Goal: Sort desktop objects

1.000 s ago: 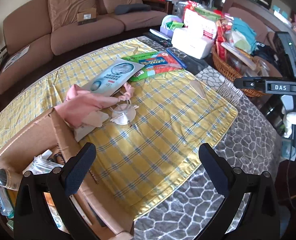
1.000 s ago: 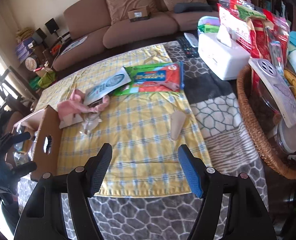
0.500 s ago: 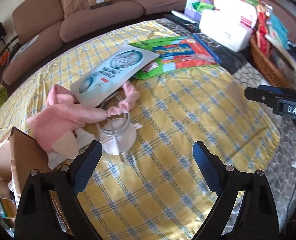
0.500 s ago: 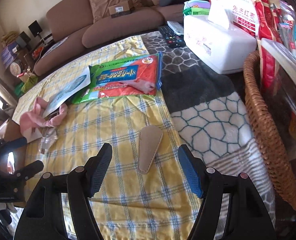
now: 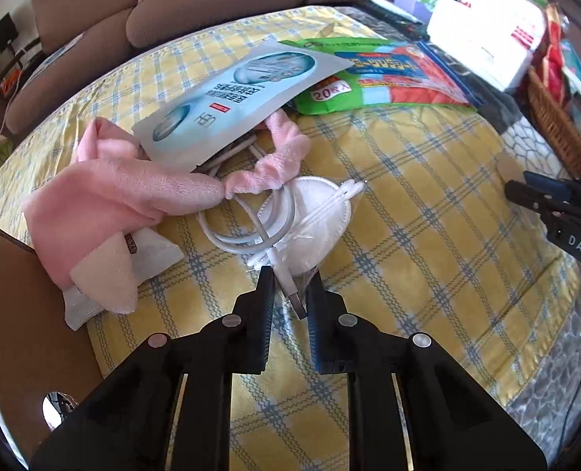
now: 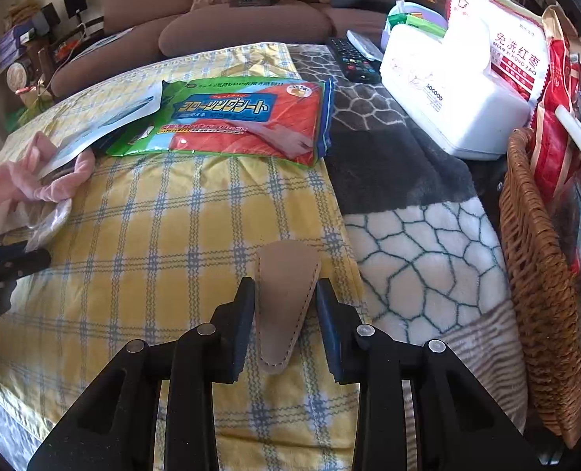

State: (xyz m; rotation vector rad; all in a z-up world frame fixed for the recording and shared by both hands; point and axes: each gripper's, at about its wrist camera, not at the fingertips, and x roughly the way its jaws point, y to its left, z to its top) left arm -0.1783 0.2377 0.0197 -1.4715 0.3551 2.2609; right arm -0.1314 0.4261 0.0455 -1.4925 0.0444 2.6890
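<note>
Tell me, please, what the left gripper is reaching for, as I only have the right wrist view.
Observer: The left gripper straddles the USB plug of a white cable.
Operator: Is the plug clamped?
Observer: I cannot tell; the fingers stand close on both sides, but contact is unclear.
Operator: Where does the cable lie?
Observer: Its loop rests on a bagged white mask, and its far end runs under the light blue packet.
Operator: Anything nearby to drop it in?
Observer: A cardboard box sits at the left edge.
</note>
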